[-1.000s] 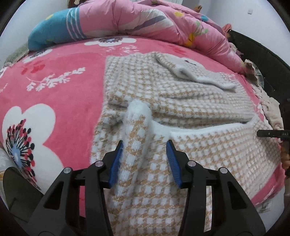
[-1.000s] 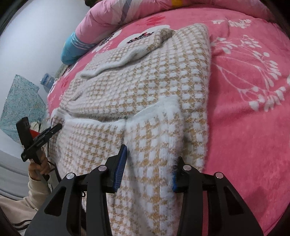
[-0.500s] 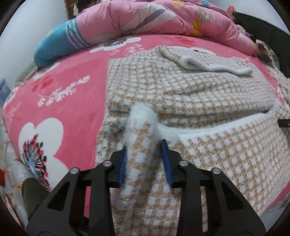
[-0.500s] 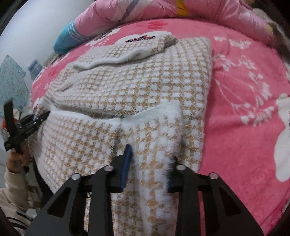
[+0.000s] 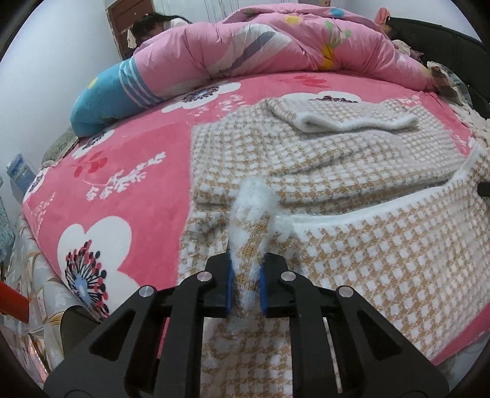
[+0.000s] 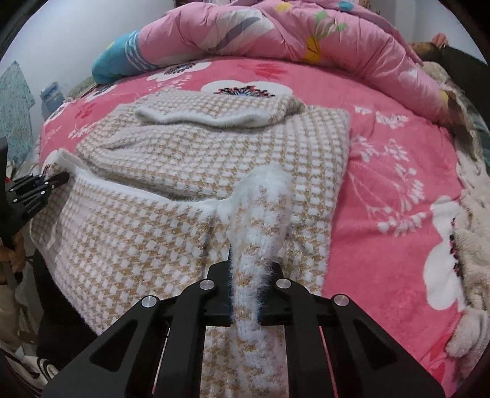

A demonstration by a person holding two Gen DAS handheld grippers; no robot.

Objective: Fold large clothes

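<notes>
a fuzzy knit sweater (image 5: 352, 245) in a tan and white houndstooth check, edged in white, lies spread on a bed covered by a pink flowered blanket (image 5: 122, 183). its far part lies flat, with one sleeve (image 5: 343, 118) folded across the top, white cuff showing. the near hem is turned up into a white-edged band running across the garment.

the left gripper (image 5: 245, 290) has its fingers (image 5: 229, 287) drawn in narrow, blue pads pressing a bunched ridge of the hem near the sweater's left edge; the fluffy white tuft rises just beyond the tips. the right gripper (image 6: 245, 294) is likewise clamped narrow on a pinched fold of the hem near the right edge, white fuzz spilling over its fingers (image 6: 227, 290).

in the right wrist view the left gripper shows at the far left, at the hem's other corner. the rest of the sweater lies ahead of both pairs of fingers, and more of it hangs below them. a pink quilt (image 6: 275, 27) is heaped along the far side of the bed.
</notes>
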